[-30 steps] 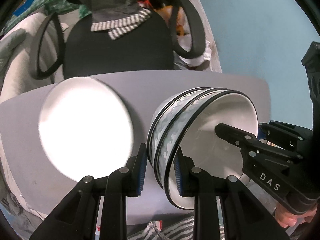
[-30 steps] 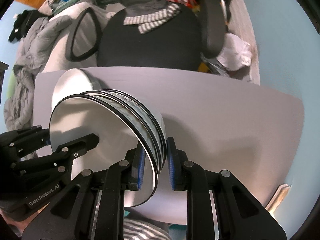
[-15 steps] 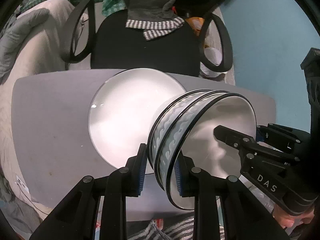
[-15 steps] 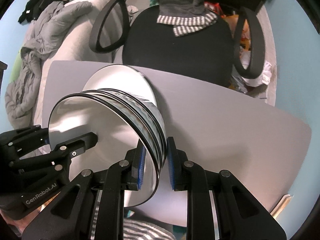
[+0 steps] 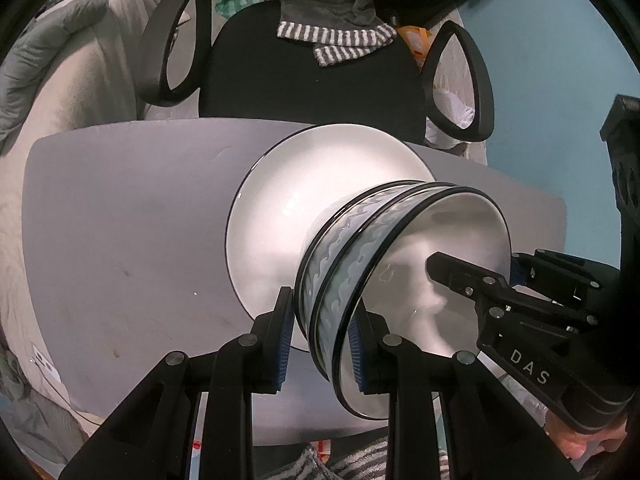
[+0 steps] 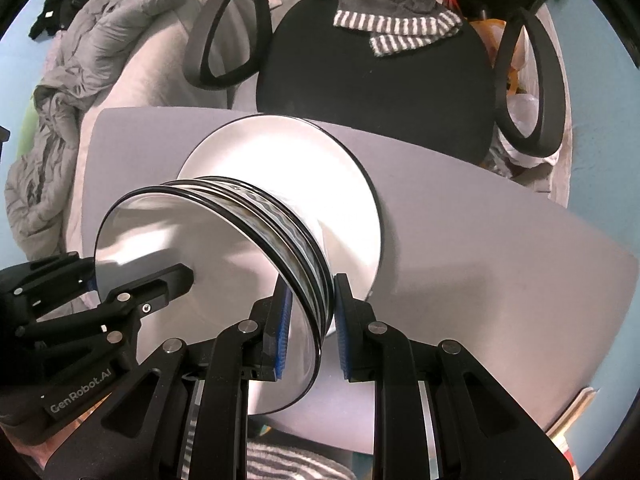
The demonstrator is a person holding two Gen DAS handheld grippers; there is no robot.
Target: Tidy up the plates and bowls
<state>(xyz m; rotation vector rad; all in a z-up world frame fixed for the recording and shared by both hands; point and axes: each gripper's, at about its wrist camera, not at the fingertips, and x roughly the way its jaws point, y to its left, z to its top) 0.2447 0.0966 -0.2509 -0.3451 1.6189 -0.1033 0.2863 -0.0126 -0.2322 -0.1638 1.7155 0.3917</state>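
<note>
Blue-padded left gripper (image 5: pixel 320 340) and right gripper (image 6: pixel 310 330): you clamp opposite rims of the stacked bowls (image 5: pixel 360 264), held above the white plate (image 5: pixel 288 200) near the grey table's (image 5: pixel 120 220) far edge; black chair (image 5: pixel 312 80) beyond.

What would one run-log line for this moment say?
left gripper: shut on stacked bowls | right gripper: shut on opposite rim | bowls: over white plate | plate: on grey table

We see a grey table (image 5: pixel 120 220), its far edge by a black chair (image 5: pixel 304 76). One white plate (image 5: pixel 272 216) lies flat on it.
</note>
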